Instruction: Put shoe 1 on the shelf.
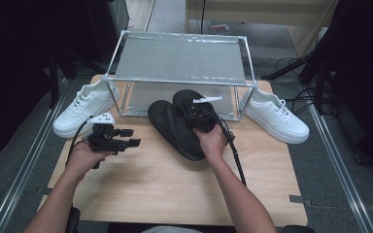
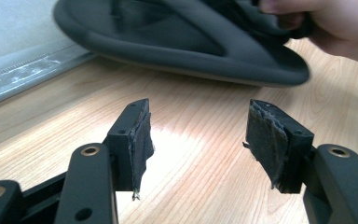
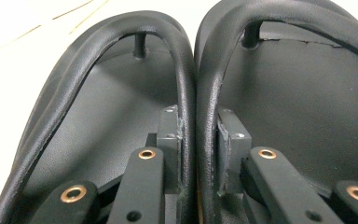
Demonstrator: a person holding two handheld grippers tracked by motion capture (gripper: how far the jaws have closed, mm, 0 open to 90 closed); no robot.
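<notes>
Two black flip-flops [image 1: 177, 127] lie side by side on the wooden table [image 1: 145, 184], in front of the metal rack. My right gripper [image 1: 201, 121] is over them, shut on the two inner straps [image 3: 196, 107], which are pinched together between its pads. In the right gripper view each sandal's toe post stands beyond the jaws. My left gripper [image 1: 133, 137] is held at the left of the table, pointing right toward the sandals, its jaws open and empty. In the left gripper view the near flip-flop's sole [image 2: 182, 51] lies just beyond the open gripper [image 2: 198, 135].
A metal-framed rack [image 1: 179, 77] with a grey mesh shelf stands at the back of the table. One white sneaker [image 1: 85, 106] sits left of it, another white sneaker [image 1: 274, 115] right of it. Bare wood stretches toward the near edge.
</notes>
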